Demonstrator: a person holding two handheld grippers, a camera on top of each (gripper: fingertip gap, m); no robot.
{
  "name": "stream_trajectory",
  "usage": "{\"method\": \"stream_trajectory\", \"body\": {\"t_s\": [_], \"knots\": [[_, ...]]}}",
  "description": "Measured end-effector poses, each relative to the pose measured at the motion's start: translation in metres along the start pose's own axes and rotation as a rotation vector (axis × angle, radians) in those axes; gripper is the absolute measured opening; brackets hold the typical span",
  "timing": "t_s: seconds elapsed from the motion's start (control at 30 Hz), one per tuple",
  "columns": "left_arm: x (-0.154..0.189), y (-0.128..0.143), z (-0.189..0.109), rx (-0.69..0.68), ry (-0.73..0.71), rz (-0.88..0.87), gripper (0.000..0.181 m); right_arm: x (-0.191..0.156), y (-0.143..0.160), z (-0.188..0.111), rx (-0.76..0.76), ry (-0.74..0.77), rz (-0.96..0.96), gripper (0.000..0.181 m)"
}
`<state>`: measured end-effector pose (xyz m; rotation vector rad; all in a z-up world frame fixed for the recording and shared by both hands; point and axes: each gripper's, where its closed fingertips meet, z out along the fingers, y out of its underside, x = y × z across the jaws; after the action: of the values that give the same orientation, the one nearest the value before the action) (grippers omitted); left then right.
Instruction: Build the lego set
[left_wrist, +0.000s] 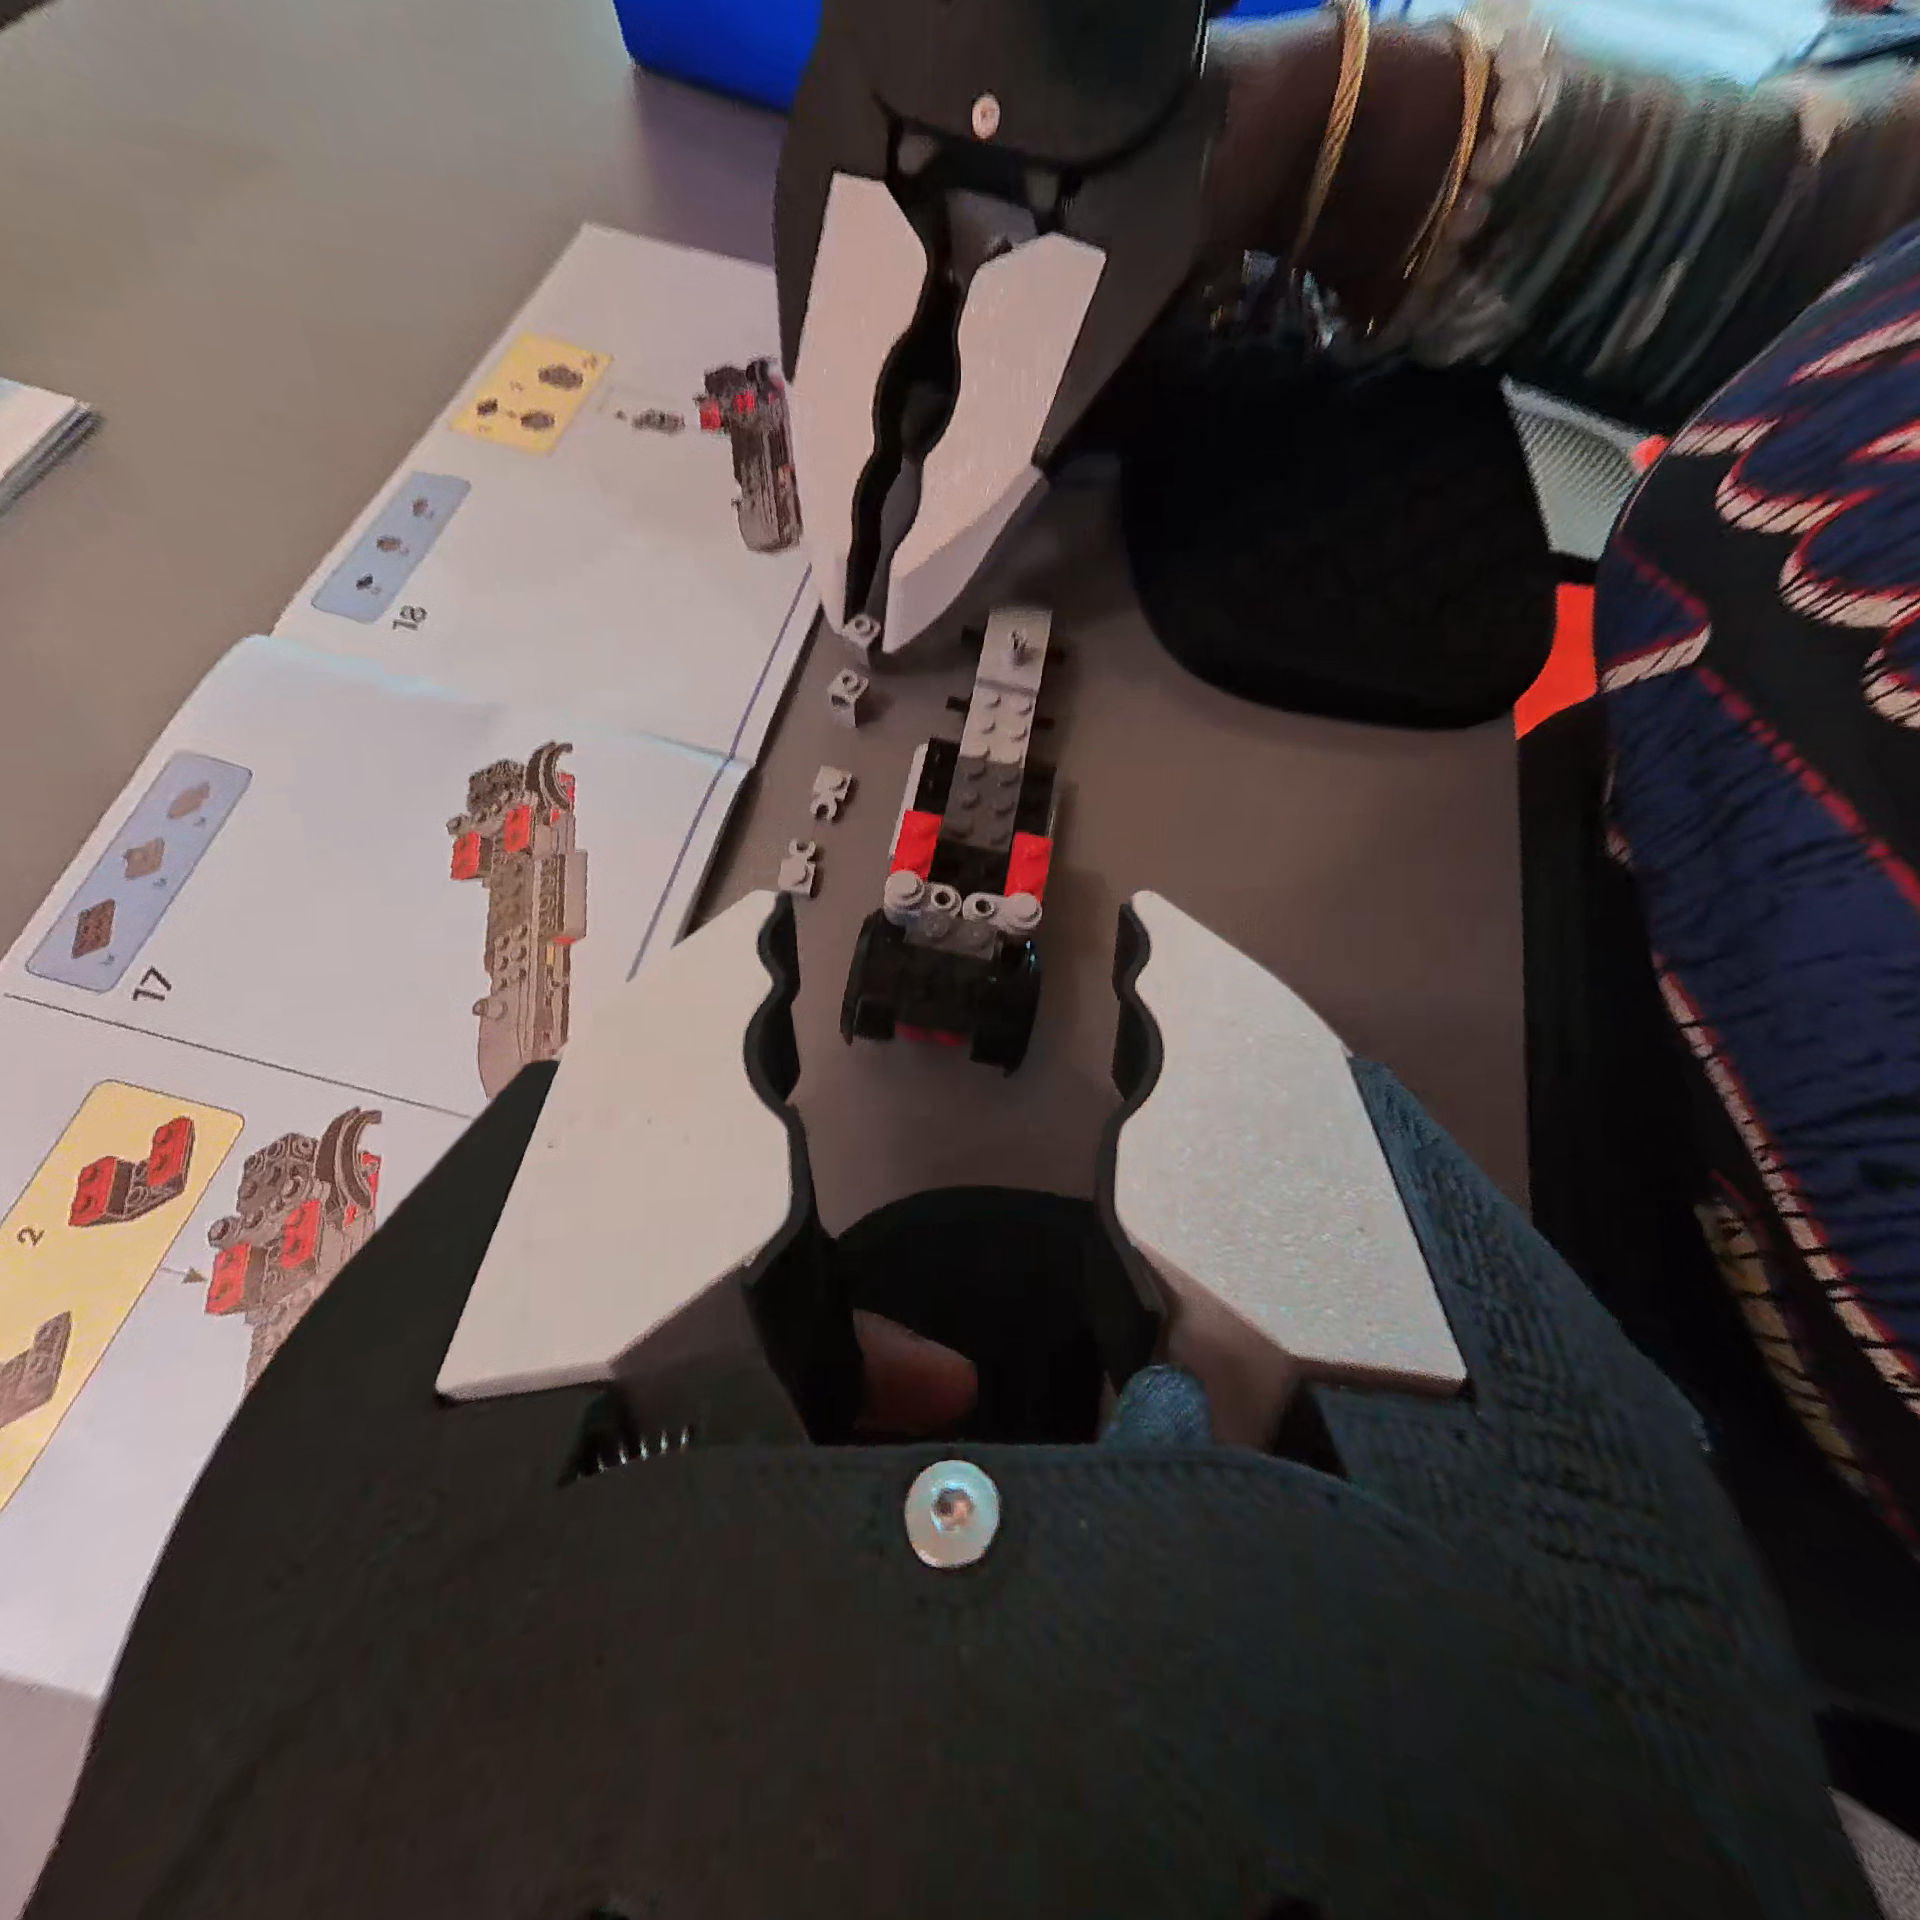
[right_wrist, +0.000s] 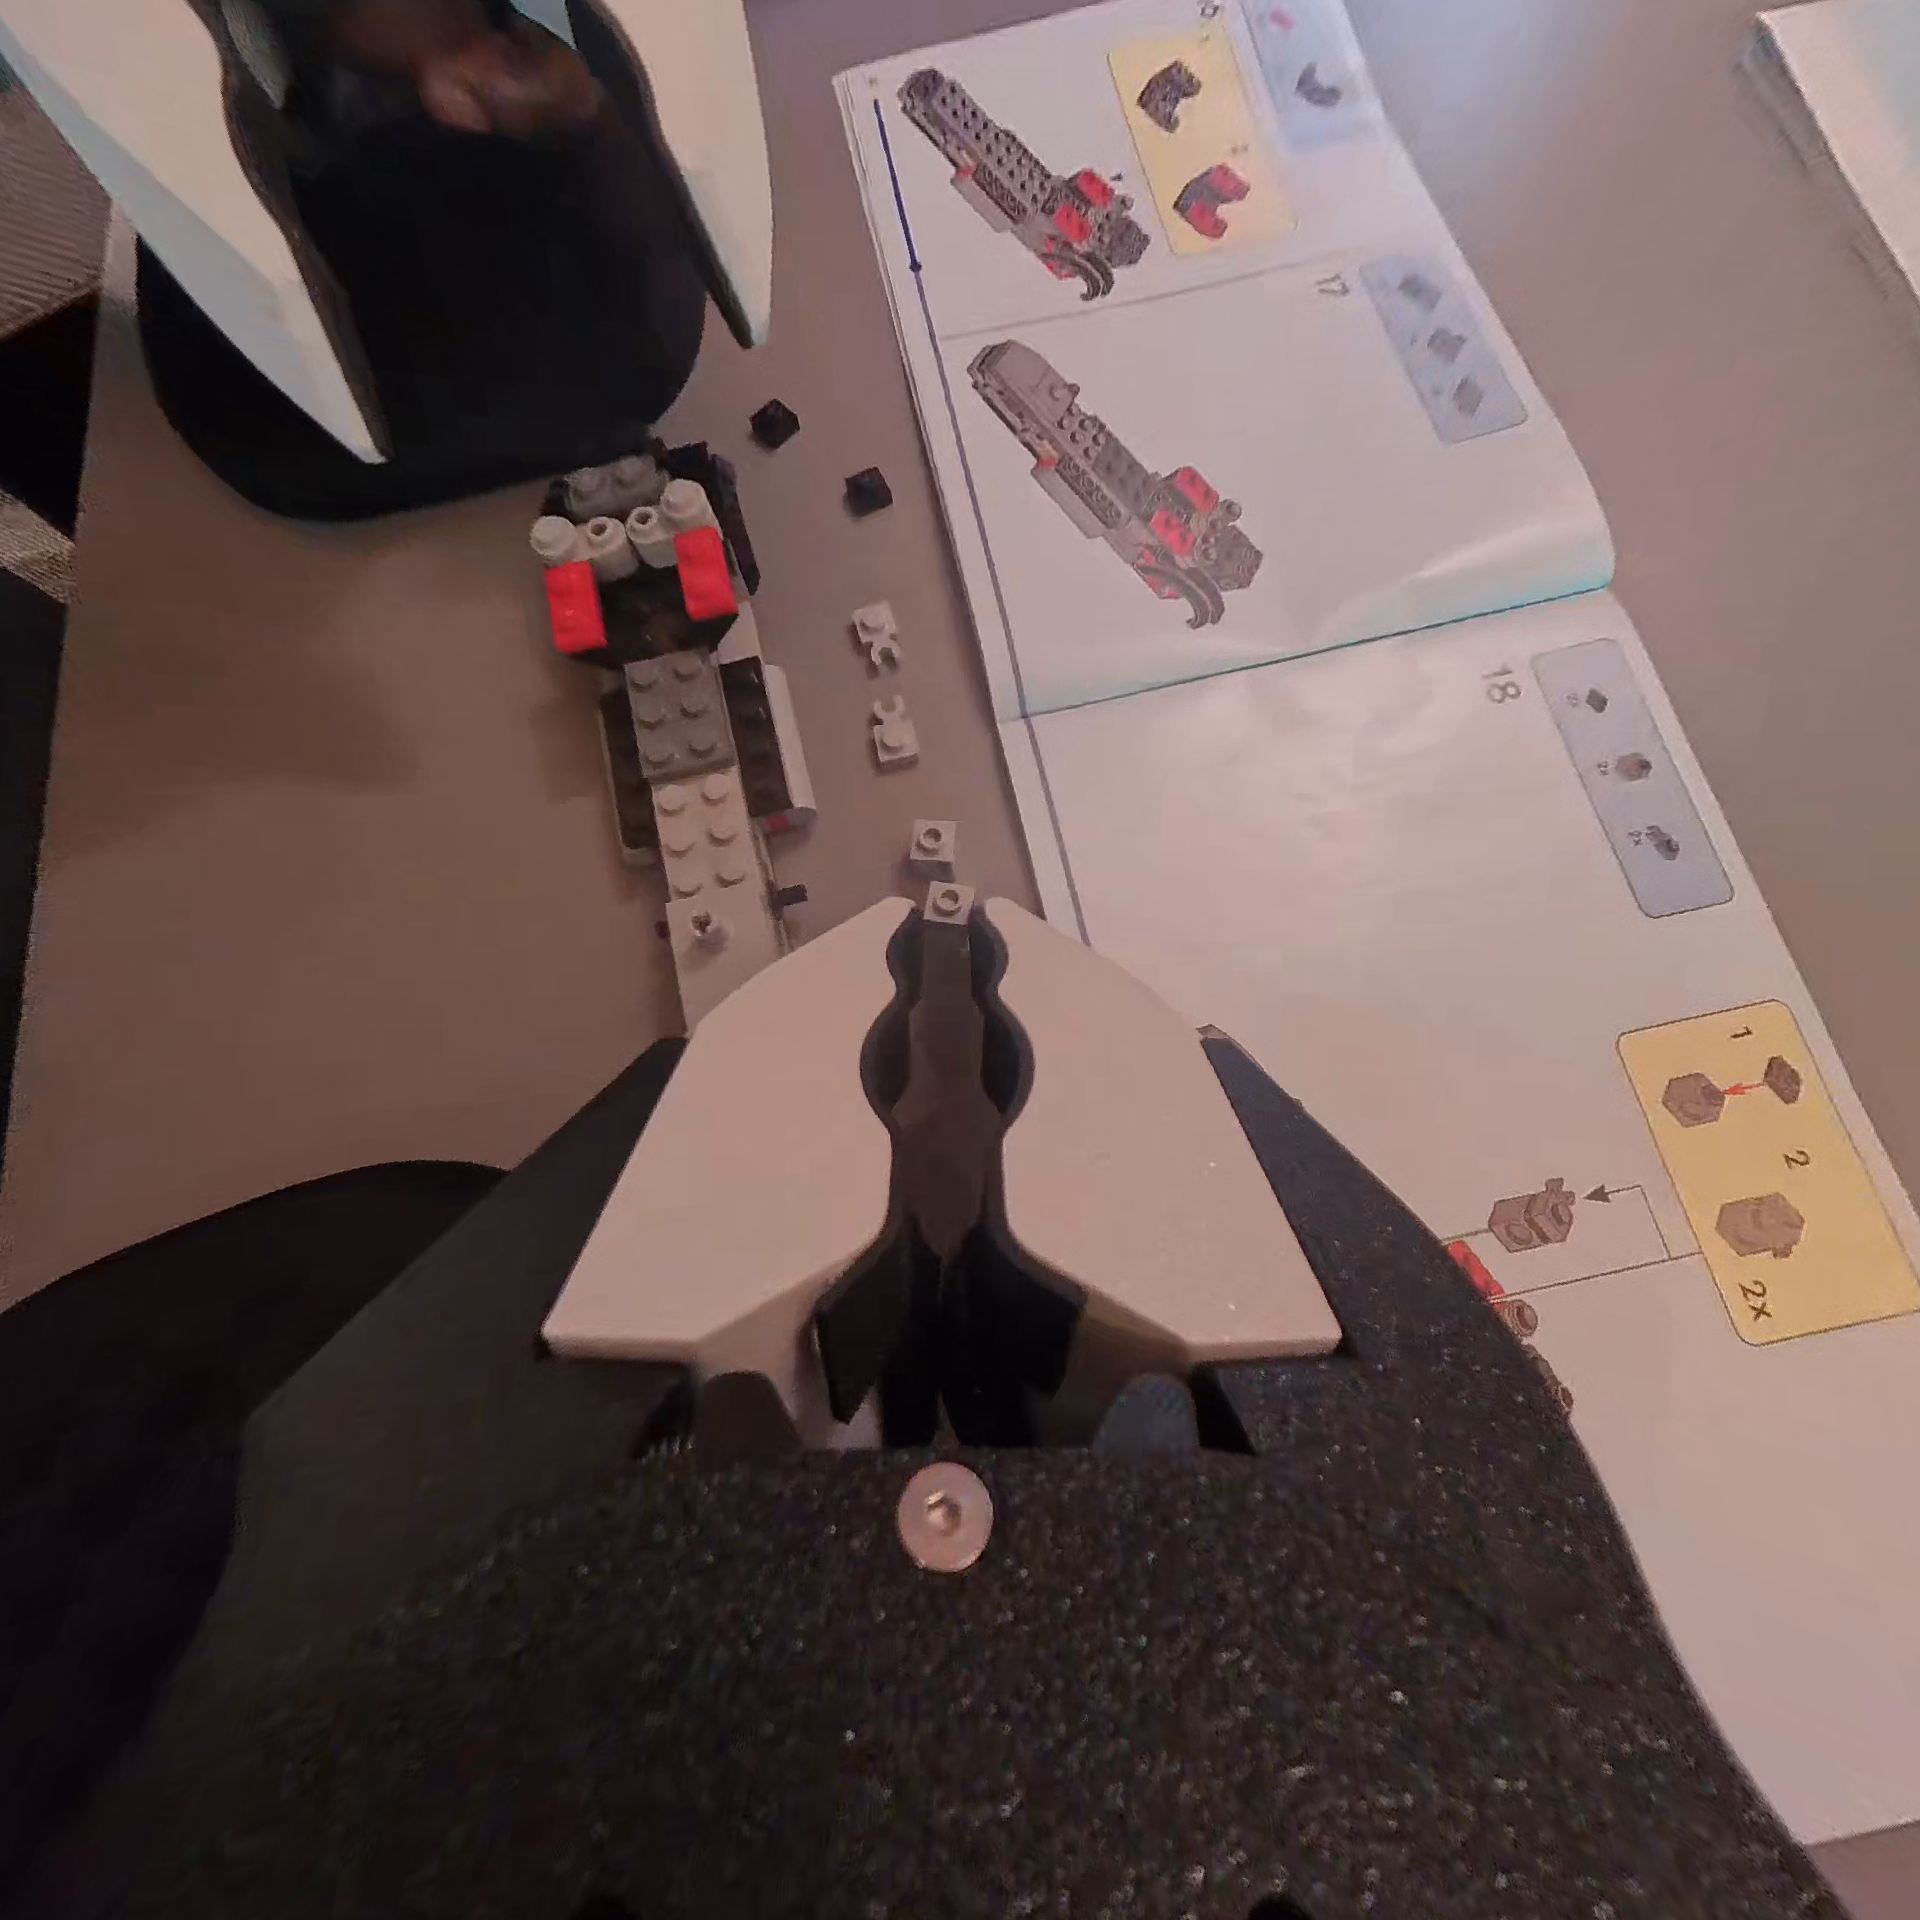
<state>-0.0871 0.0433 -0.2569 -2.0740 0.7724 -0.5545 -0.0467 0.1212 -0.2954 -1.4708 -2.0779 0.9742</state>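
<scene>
Grey matte table (right_wrist: 260, 831) holds a long, partly built lego vehicle (left_wrist: 971, 831) of black, grey and red studded plastic bricks, with round light-grey cylinder pieces at one end and a flat pale-grey plate at the other. It lies between the open paper instruction booklet (right_wrist: 1299, 810) and a dark rounded fabric object (left_wrist: 1340, 540); what that object is cannot be told.

Right gripper (right_wrist: 948, 906), pale-grey smooth fingers on a black rough-textured body, is narrowed onto a small grey square brick with a round hole (right_wrist: 948, 902), pinched at the tips, just beside the vehicle's flat end. A second matching small grey holed brick (right_wrist: 934, 840) sits just beyond it on the table. Two light-grey clip pieces (right_wrist: 883, 675) lie in a row between vehicle and booklet, two small black sloped pieces (right_wrist: 821, 457) farther on.

Left gripper (left_wrist: 951, 914) hangs with fingers spread wide, gripping nothing, tips flanking the vehicle's cylinder end without touching. A blue object (left_wrist: 717, 42) sits at the table's far edge. A person's wrist with gold bangles (left_wrist: 1392, 166) is behind the right gripper, patterned dark-blue and red clothing (left_wrist: 1766, 831) alongside.
</scene>
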Motion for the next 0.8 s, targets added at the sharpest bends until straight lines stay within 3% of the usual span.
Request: {"method": "stream_trajectory", "body": {"t_s": [0.2,0.5,0.63,0.73,0.8], "knots": [[-0.004,0.019,0.009,-0.130,-0.044,0.038,0.058,0.000,0.004,0.002,-0.023,-0.002,-0.003,0.010],[-0.004,0.027,0.015,-0.186,-0.050,0.056,0.050,-0.002,0.000,-0.015,0.038,0.002,0.017,0.017],[-0.002,0.031,0.017,-0.215,-0.044,0.079,0.045,-0.024,-0.002,-0.025,0.086,-0.107,-0.019,0.018],[-0.002,0.032,0.017,-0.219,-0.044,0.080,0.045,-0.044,-0.002,-0.030,0.128,-0.234,-0.023,0.035],[-0.002,0.033,0.018,-0.229,-0.047,0.080,0.045,-0.045,-0.004,-0.028,0.144,-0.230,-0.026,0.046]]}}
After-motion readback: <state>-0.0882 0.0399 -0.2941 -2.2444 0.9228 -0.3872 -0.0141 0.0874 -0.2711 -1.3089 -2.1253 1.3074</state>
